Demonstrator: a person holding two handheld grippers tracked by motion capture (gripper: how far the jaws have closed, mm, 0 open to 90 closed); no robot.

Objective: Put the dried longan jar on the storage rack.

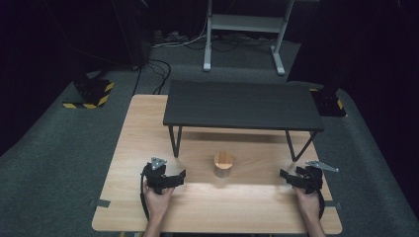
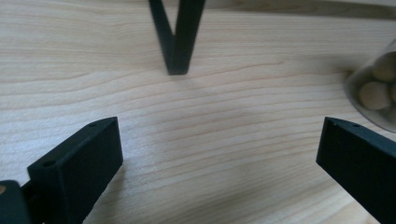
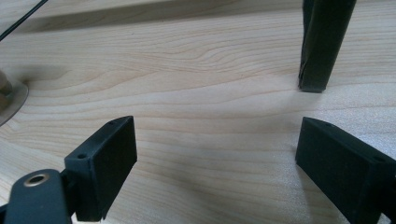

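Left gripper [image 1: 174,174] rests left of the jar [image 1: 223,165], jaws spread wide; right gripper [image 1: 288,176] rests right of it, likewise spread, empty.

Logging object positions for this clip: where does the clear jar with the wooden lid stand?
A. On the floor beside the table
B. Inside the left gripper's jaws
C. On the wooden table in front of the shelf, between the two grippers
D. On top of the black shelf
C: the jar stands on the wooden table, in front of the black shelf, between the left gripper and the right gripper, both open and apart from it.
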